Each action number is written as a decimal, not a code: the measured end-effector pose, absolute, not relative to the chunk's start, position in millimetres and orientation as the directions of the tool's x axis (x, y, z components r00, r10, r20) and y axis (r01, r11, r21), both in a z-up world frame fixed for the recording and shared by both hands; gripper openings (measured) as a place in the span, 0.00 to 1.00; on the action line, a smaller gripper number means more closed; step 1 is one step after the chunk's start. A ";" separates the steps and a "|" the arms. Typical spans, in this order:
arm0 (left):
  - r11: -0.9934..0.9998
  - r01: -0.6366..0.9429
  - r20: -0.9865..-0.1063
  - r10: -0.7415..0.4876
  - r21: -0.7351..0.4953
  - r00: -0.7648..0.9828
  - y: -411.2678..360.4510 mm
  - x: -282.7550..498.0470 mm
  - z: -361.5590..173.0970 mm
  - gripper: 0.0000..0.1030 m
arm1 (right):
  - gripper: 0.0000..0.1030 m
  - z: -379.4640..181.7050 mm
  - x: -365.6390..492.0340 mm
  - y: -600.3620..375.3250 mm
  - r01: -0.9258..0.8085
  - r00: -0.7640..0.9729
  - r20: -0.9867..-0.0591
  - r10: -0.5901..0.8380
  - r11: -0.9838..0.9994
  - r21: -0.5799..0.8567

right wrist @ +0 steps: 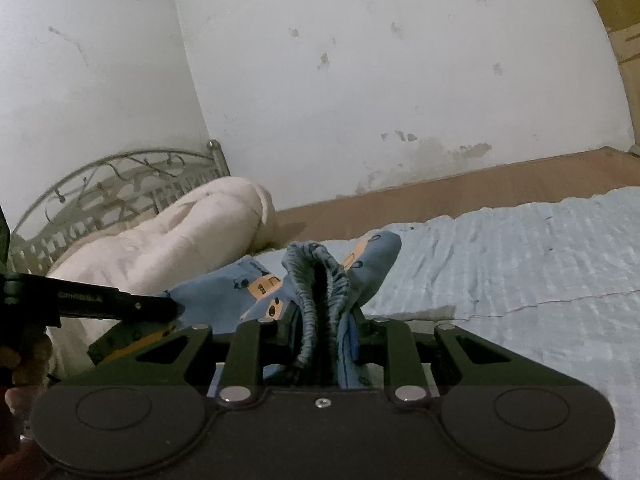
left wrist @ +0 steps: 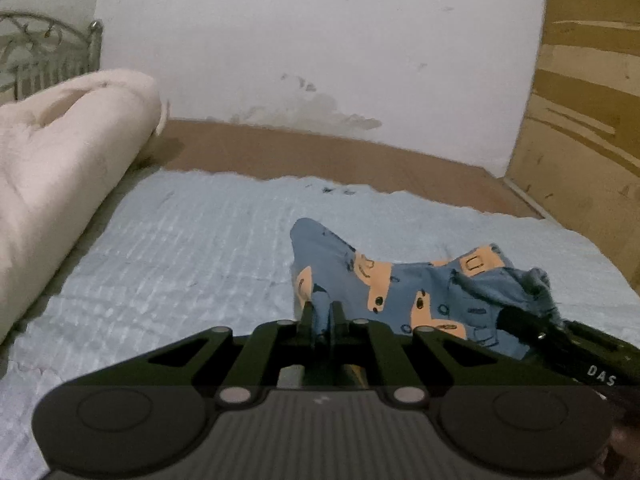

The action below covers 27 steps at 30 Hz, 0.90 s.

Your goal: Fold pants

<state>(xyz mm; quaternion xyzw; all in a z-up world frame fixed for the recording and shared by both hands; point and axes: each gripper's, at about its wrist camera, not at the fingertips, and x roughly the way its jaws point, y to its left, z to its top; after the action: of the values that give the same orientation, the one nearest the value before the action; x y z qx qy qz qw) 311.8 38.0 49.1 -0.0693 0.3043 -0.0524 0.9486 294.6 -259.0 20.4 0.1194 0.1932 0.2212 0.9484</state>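
Two grippers sit closest: left gripper (left wrist: 321,312) pinching a fold of the pants (left wrist: 400,284), right gripper (right wrist: 320,316) clamped on their gathered waistband (right wrist: 320,272). One pale blue sheet (left wrist: 180,248) covers the bed; one rolled cream blanket (left wrist: 60,152) lies along its edge. One pair of blue pants with orange patches hangs bunched between both grippers, over the sheet.
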 end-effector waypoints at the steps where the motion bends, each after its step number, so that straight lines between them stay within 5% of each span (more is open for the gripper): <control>1: 0.985 0.047 -0.575 -0.136 -0.167 0.807 39.5 313.8 45.2 0.05 | 0.24 19.5 298.1 -255.4 -0.372 0.826 -0.321 0.463 0.876 0.306; 22: 0.989 0.004 -0.669 -0.102 -0.146 0.736 30.4 323.6 -1.4 0.09 | 0.26 -12.4 319.3 -242.0 -0.285 0.788 -0.476 0.390 0.917 0.278; 27: 0.989 -0.008 -0.680 -0.094 -0.145 0.727 30.3 322.9 -1.1 0.13 | 0.34 -14.4 319.3 -243.0 -0.264 0.789 -0.492 0.368 0.926 0.269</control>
<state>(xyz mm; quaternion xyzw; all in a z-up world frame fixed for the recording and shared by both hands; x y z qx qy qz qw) 322.9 30.3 -1.1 -0.0690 0.3685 -0.0233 0.9268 319.3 -243.0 -14.4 0.0933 0.2780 0.1678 0.9412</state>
